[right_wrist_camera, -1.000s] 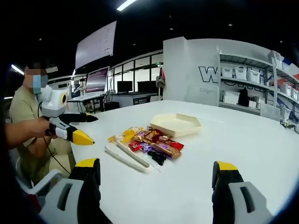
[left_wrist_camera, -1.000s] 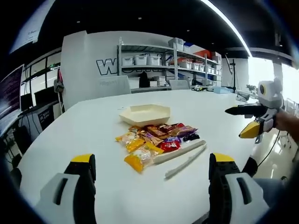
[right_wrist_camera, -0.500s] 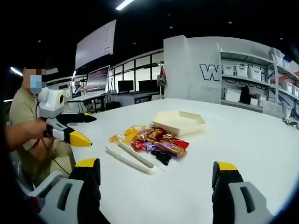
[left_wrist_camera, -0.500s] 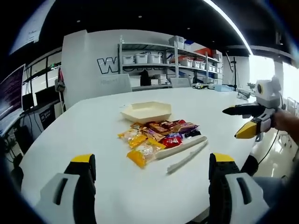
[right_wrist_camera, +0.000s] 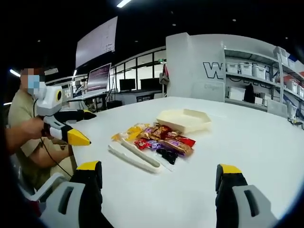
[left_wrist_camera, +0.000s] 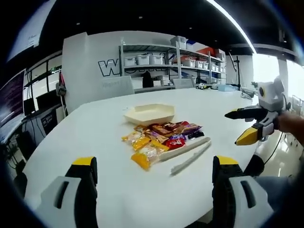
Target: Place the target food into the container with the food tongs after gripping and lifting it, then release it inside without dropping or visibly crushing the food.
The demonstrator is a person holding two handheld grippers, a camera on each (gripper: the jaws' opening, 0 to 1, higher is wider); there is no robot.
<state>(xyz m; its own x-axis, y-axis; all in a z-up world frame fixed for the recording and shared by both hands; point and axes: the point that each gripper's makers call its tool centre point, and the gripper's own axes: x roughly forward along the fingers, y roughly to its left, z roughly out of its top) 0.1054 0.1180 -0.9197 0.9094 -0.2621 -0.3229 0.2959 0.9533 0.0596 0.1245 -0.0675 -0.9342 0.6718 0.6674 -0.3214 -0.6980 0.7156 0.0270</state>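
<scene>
Lying beside the snack pile (left_wrist_camera: 161, 139), white tongs (left_wrist_camera: 189, 154) sit untouched; both grippers' jaws gape apart.

Both views face the snack pile (left_wrist_camera: 160, 141) (right_wrist_camera: 153, 140) from opposite table (left_wrist_camera: 95, 142) edges.

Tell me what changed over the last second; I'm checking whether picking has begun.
Nothing was gripped. Both cameras drifted slightly. The tongs still lie on the table beside the snack pile; the tray is unmoved, and the left gripper and right gripper stay open above the table.
</scene>
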